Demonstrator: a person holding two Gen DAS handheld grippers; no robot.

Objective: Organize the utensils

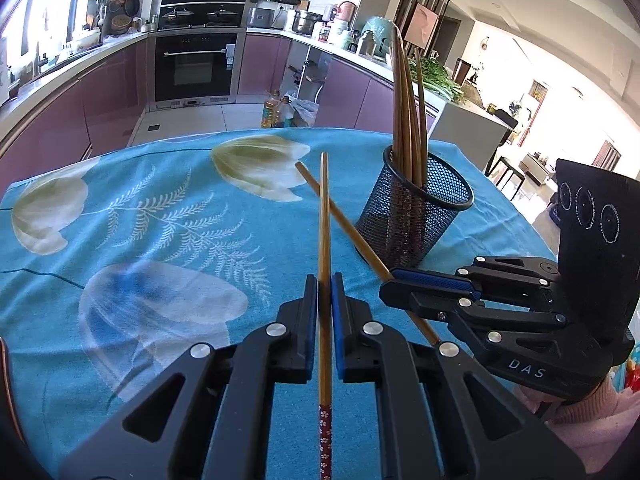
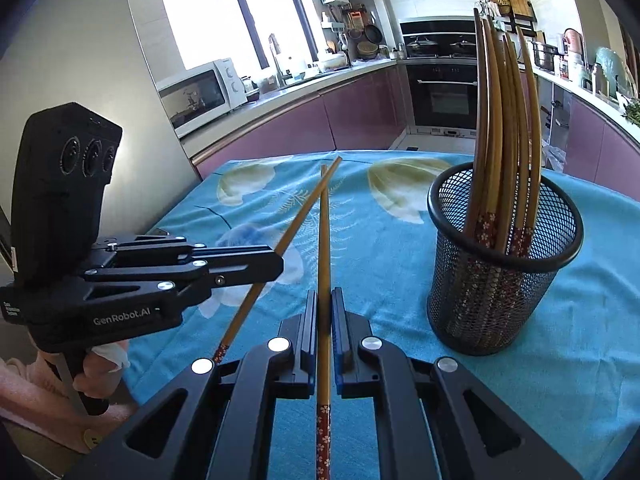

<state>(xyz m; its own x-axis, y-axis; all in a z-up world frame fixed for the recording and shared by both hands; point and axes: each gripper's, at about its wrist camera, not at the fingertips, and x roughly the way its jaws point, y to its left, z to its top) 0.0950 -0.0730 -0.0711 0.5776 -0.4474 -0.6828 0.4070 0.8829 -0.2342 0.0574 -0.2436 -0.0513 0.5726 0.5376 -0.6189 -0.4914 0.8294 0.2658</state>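
My left gripper (image 1: 324, 280) is shut on a wooden chopstick (image 1: 324, 216) with a red flowered handle end, held above the blue tablecloth (image 1: 160, 216). My right gripper (image 2: 324, 296) is shut on a second such chopstick (image 2: 324, 232). Each gripper shows in the other's view: the right gripper (image 1: 388, 280) grips its chopstick (image 1: 340, 220) slanting across, and the left gripper (image 2: 280, 264) grips its chopstick (image 2: 296, 220) so the two tips cross. A black mesh cup (image 1: 416, 216) (image 2: 504, 264) stands upright to the right, with several chopsticks (image 2: 504, 120) in it.
The table's far edge (image 1: 240, 134) drops to a kitchen floor with oil bottles (image 1: 276, 110). Purple cabinets, an oven (image 1: 194, 66) and a microwave (image 2: 200, 94) line the walls. A person's hand (image 2: 100, 364) in a pink sleeve holds the left gripper's handle.
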